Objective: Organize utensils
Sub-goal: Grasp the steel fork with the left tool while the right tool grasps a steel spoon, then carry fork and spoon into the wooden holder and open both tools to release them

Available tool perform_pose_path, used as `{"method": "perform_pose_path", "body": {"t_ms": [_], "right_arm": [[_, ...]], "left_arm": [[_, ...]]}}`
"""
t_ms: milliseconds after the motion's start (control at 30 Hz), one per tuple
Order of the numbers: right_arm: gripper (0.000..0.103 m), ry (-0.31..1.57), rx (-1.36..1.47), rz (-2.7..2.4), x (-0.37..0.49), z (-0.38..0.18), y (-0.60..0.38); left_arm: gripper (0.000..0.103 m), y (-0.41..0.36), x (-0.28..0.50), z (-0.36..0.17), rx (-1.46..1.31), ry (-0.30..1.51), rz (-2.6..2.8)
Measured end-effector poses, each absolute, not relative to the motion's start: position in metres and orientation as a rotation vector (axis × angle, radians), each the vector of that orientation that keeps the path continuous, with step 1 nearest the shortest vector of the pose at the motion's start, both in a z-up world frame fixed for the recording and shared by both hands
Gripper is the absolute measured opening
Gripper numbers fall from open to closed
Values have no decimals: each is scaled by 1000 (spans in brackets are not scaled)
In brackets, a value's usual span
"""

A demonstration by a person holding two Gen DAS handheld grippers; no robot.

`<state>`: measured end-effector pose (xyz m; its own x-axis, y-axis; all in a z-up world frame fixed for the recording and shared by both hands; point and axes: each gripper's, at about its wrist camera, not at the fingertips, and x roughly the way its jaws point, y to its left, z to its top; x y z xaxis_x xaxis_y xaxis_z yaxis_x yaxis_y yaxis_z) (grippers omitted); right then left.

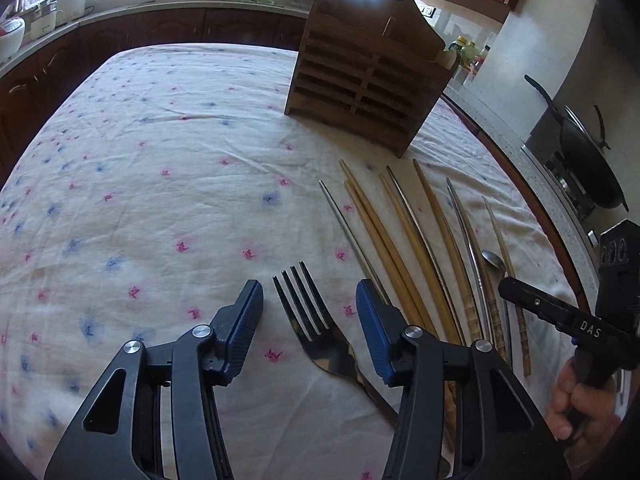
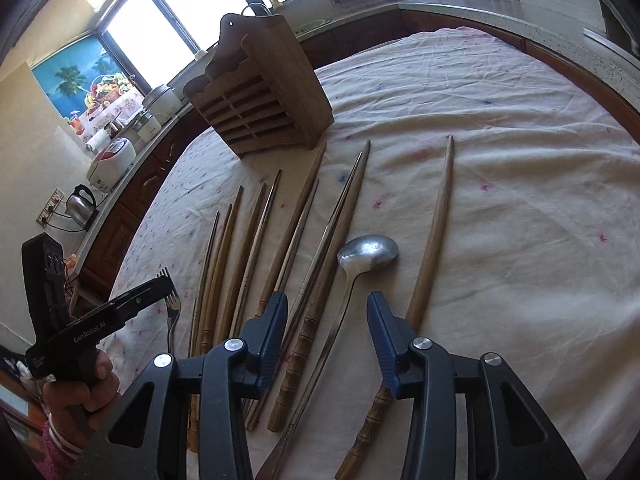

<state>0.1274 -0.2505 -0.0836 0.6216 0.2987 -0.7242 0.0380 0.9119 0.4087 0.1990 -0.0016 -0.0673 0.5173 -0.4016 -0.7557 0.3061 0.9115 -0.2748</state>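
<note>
A metal fork (image 1: 316, 332) lies on the cloth between the open fingers of my left gripper (image 1: 310, 296); it shows small in the right wrist view (image 2: 172, 308). A metal spoon (image 2: 366, 254) lies bowl-up between the open fingers of my right gripper (image 2: 327, 306); it also shows in the left wrist view (image 1: 494, 262). Several wooden and metal chopsticks (image 2: 280, 248) lie side by side on the cloth, also in the left wrist view (image 1: 404, 236). A slatted wooden utensil holder (image 1: 360, 80) stands beyond them, seen too in the right wrist view (image 2: 260, 96). Both grippers are empty.
The table carries a white floral cloth (image 1: 160, 160). Kitchen counters (image 1: 120, 16) ring the table. A black wok (image 1: 588, 160) sits on a stove at the right. A kettle (image 2: 82, 206) and rice cooker (image 2: 112, 162) stand on the left counter.
</note>
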Motion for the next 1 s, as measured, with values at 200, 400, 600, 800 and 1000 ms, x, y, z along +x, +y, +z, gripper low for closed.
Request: {"method": "perform_pose_path", "body": {"t_ms": [200, 400, 600, 800, 1000], "right_arm": [[30, 892, 405, 156, 140, -85, -251], [4, 894, 429, 162, 141, -87, -257], [2, 820, 392, 161, 124, -62, -253], [2, 719, 355, 157, 113, -26, -252], [2, 614, 306, 148, 115, 11, -248]], "left_arm": [[14, -4, 204, -70, -128, 949, -478], [3, -5, 197, -61, -135, 928, -516], [2, 3, 182, -36, -148, 865, -523], [2, 12, 171, -1, -149, 775, -519], [2, 18, 172, 31, -144, 682, -517]]}}
